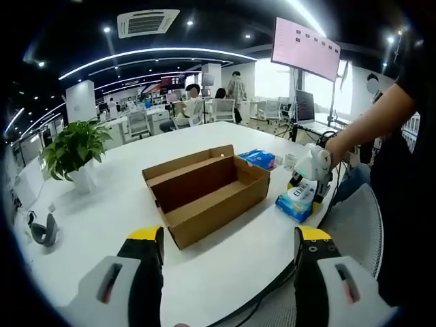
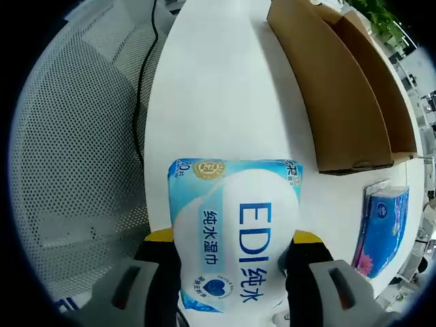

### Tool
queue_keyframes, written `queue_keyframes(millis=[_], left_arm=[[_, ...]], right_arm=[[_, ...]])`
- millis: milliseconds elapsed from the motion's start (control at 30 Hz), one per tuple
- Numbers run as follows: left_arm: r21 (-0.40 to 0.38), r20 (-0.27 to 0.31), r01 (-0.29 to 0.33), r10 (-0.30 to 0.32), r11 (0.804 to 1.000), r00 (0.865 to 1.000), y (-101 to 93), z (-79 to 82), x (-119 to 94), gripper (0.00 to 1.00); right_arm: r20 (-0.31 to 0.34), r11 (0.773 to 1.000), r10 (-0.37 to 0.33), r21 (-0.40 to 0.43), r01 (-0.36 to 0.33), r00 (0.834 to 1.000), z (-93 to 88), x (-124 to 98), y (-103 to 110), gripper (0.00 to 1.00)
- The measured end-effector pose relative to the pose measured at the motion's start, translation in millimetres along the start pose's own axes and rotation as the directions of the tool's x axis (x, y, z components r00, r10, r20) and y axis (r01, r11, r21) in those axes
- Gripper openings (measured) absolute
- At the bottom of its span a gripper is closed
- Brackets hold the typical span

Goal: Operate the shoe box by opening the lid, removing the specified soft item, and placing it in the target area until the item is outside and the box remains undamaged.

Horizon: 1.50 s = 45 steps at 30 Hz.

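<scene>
The brown cardboard shoe box [image 1: 204, 191] stands open on the white table [image 1: 225, 262], and its inside looks empty from the left gripper view. My left gripper [image 1: 228, 272] hovers in front of it, jaws wide apart with nothing between them. To the right of the box, my right gripper [image 1: 304, 184] holds a soft blue-and-white wet wipes pack [image 1: 296, 202] low over the table's edge. In the right gripper view the wipes pack [image 2: 235, 231] sits clamped between the yellow-tipped jaws of my right gripper [image 2: 231, 272]. The box [image 2: 340, 88] lies ahead and to the right.
A second blue tissue pack [image 1: 259, 159] [image 2: 381, 228] lies on the table beside the box. A potted plant [image 1: 75, 150] and a grey object [image 1: 44, 231] stand at the left. A mesh chair [image 2: 75, 157] and a black cable [image 2: 139, 88] are by the table edge. A person's arm [image 1: 371, 119] reaches in.
</scene>
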<state>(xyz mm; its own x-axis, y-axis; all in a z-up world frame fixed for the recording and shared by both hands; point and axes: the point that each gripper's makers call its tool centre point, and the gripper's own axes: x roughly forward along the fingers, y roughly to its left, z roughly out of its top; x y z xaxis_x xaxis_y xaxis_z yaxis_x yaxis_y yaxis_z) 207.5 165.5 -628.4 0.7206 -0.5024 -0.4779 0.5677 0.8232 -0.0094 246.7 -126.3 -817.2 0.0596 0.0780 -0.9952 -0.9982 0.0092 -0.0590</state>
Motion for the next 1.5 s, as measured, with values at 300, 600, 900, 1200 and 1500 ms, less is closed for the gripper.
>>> queue_keyframes(millis=[300,600,900,1200,1500], left_arm=[[0.004,-0.018,0.002,-0.002,1.000,1.000,2.1,-5.1,2.3,0.78],[0.006,-0.034,-0.003,0.004,1.000,0.999,6.6,-9.7,0.8,0.78],[0.007,-0.051,-0.023,0.024,1.000,0.998,9.2,-10.7,-3.0,0.78],[0.019,-0.074,-0.038,0.040,0.999,0.996,11.9,-13.3,-9.3,0.77],[0.018,-0.091,-0.056,0.057,0.998,0.994,15.0,-13.7,-11.9,0.76]], right_arm=[[-0.010,1.000,0.001,-0.005,-0.001,1.000,-13.2,-0.2,-5.5,0.59],[-0.014,1.000,0.001,-0.001,-0.001,1.000,-23.3,1.0,-14.4,0.59],[-0.021,1.000,0.004,0.002,-0.003,1.000,-28.0,1.4,-27.5,0.59],[-0.037,1.000,0.002,-0.010,-0.002,0.999,-36.6,1.8,-50.3,0.59],[-0.048,1.000,0.003,-0.015,-0.003,0.999,-46.3,1.5,-75.7,0.59]])
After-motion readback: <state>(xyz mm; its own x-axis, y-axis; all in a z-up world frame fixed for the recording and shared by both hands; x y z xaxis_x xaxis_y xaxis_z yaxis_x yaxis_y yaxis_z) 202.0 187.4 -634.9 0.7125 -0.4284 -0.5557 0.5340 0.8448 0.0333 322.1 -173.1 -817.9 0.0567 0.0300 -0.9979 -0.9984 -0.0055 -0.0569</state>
